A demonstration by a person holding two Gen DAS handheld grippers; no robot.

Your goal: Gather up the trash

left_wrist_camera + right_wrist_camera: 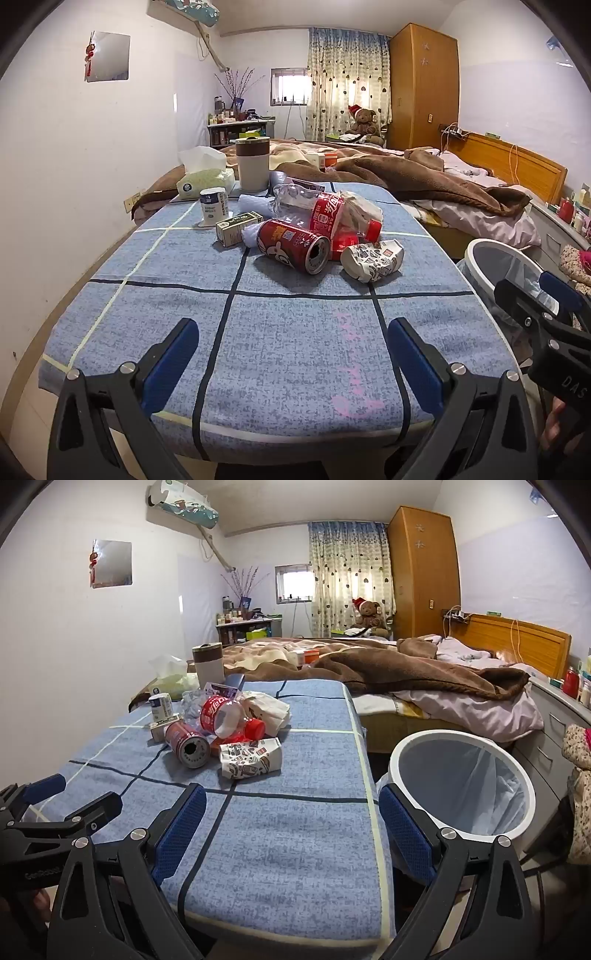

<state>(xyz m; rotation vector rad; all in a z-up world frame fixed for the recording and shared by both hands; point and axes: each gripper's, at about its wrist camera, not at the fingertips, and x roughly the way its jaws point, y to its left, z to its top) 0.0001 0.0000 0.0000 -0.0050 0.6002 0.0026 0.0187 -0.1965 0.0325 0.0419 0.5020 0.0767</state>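
Observation:
A pile of trash lies mid-table: a red can (293, 245) (187, 744) on its side, a crushed patterned paper cup (371, 259) (250, 762), a red-labelled plastic bottle (338, 221) (231, 716), a small box (238, 228) and crumpled wrappers. A white bin (463, 786) (506, 269) with a clear liner stands right of the table. My left gripper (291, 354) is open and empty over the table's near edge. My right gripper (291, 823) is open and empty, near the table's right edge beside the bin.
The table wears a blue checked cloth (295, 332). At its far end stand a tissue pack (205, 175), a white-and-brown canister (253, 162) and a small white jar (213, 206). A bed with a brown blanket (424, 177) lies beyond; a cabinet (554, 716) is right.

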